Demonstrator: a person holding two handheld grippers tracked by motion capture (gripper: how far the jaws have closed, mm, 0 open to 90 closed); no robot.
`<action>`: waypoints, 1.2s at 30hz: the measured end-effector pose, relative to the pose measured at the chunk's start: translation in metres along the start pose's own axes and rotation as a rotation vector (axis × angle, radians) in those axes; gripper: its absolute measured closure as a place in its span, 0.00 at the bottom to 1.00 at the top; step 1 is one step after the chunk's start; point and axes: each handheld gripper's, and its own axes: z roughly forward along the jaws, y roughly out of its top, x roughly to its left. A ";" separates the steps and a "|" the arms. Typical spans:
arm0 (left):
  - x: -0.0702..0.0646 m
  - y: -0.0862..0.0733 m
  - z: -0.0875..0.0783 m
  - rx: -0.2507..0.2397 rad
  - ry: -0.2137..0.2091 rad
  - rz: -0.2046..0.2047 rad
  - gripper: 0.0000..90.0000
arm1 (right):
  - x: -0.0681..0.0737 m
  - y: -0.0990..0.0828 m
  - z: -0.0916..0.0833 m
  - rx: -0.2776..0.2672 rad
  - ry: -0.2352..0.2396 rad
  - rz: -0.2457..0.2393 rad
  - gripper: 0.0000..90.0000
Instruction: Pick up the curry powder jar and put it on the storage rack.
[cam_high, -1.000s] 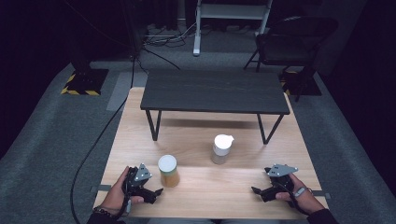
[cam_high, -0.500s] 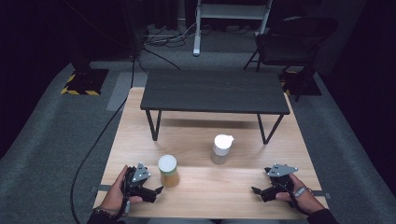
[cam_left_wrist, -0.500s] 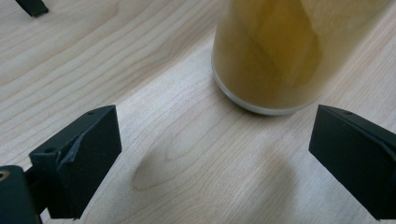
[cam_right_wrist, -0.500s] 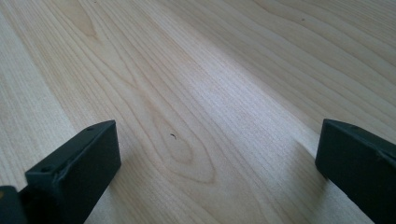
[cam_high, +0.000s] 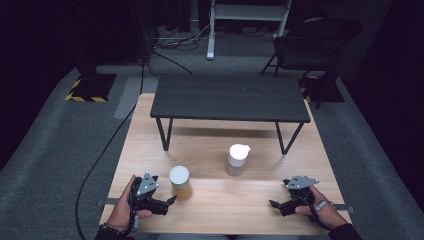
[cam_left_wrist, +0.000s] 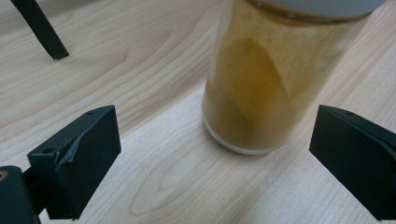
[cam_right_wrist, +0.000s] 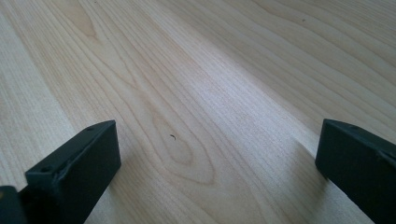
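Observation:
A clear jar of amber-brown contents with a white lid (cam_high: 180, 182) stands on the light wooden table (cam_high: 220, 200) near the front left. My left gripper (cam_high: 172, 200) rests just in front of it, open; in the left gripper view the jar (cam_left_wrist: 275, 79) stands upright a little beyond the wide-apart jaws, untouched. A white-lidded bottle (cam_high: 236, 159) stands farther back, near the middle. My right gripper (cam_high: 272, 204) lies at the front right, open, pointing left over bare wood (cam_right_wrist: 196, 102) with nothing between its jaws.
A low dark bench-like table (cam_high: 230, 98) stands on the back half of the wooden table, on thin black legs (cam_left_wrist: 39, 28). A black chair (cam_high: 315, 40) and cables lie on the grey floor behind. A hand holds each gripper near the front edge.

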 end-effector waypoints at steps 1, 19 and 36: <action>-0.001 0.000 0.000 -0.003 -0.001 -0.001 0.02 | 0.000 0.000 0.000 0.000 0.000 0.000 0.00; -0.003 0.006 0.001 -0.060 -0.039 -0.035 0.02 | 0.000 0.000 0.000 0.000 0.000 0.000 0.00; -0.007 0.016 0.015 -0.076 -0.052 -0.041 0.02 | 0.000 0.000 0.000 0.000 0.000 0.000 0.00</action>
